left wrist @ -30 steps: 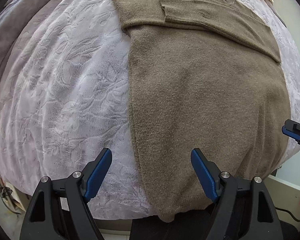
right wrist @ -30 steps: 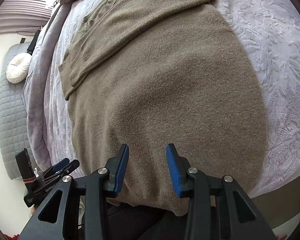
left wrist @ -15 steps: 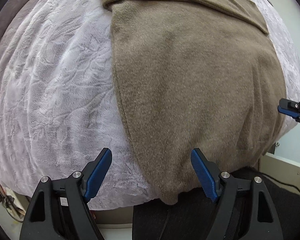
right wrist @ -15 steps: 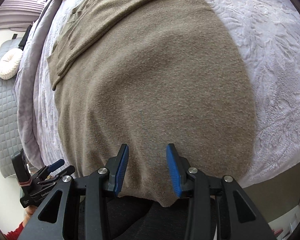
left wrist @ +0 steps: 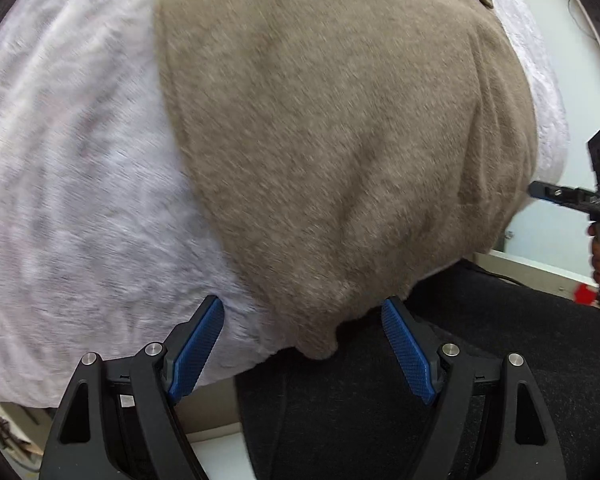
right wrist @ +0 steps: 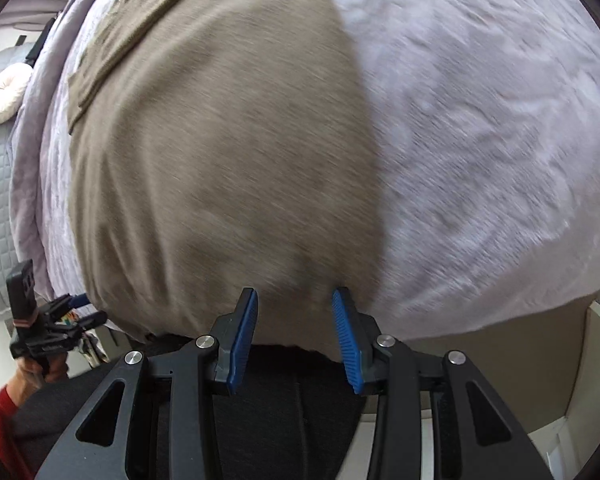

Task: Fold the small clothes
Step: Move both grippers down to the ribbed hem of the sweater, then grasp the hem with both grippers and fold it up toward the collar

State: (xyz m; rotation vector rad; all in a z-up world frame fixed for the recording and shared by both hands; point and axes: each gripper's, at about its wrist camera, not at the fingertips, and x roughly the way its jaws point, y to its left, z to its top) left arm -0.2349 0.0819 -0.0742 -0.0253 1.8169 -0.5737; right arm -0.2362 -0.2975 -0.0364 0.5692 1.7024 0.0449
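Observation:
A brown knitted sweater lies flat on a pale lilac blanket, its hem hanging over the near bed edge; it also shows in the right wrist view, sleeves folded across at the far end. My left gripper is open, its blue pads either side of the hem's left corner, not touching it. My right gripper is open, its pads at the hem's right corner. Both views are motion-blurred.
The blanket covers the bed to either side of the sweater. A dark-clothed lap lies below the bed edge. A round cream cushion sits on a grey quilted surface at far left. A white wall and ledge stand at right.
Both grippers have come down and back toward the near bed edge, so the hem corners now sit between their pads. The right gripper's jaws have opened wider. The sweater has not moved.

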